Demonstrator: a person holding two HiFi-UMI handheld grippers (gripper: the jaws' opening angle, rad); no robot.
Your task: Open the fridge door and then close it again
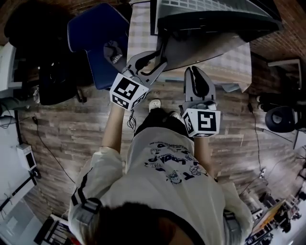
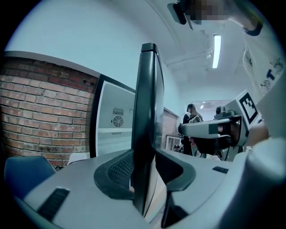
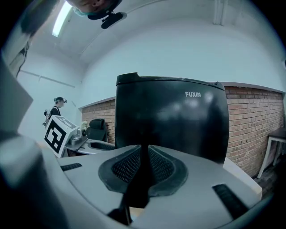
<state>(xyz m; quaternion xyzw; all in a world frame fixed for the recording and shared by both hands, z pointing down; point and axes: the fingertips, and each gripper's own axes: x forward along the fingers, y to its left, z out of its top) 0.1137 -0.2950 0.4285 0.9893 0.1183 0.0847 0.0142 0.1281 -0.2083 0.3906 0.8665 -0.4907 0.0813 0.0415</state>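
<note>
White-shirted person [image 1: 167,177] stands at the near edge of the worktop [image 1: 138,28], a tool in each hand, above a plank floor [image 1: 71,134].

Left tool [image 1: 155,60]: jaws apart, straddling the free edge of the fridge door [image 1: 205,45]. In the left gripper view the door is seen edge-on between the pads. One pad [image 2: 117,169] lies at the door's dark edge. A pale strip shows between the door and the other pad [image 2: 178,167]. No firm clamp can be confirmed.

Right tool [image 1: 197,72]: jaws together, nothing between them. It points at the black front of the door, just short of it. The front carries the lettering FUXIN [image 3: 193,94].

Fridge [image 1: 215,12]: stands on the checked worktop cover with its door swung out over the near edge.

Blue chair [image 1: 95,38]: beside the worktop's left edge.

Brick wall [image 2: 40,112] and a second person [image 2: 192,117] are farther off.
</note>
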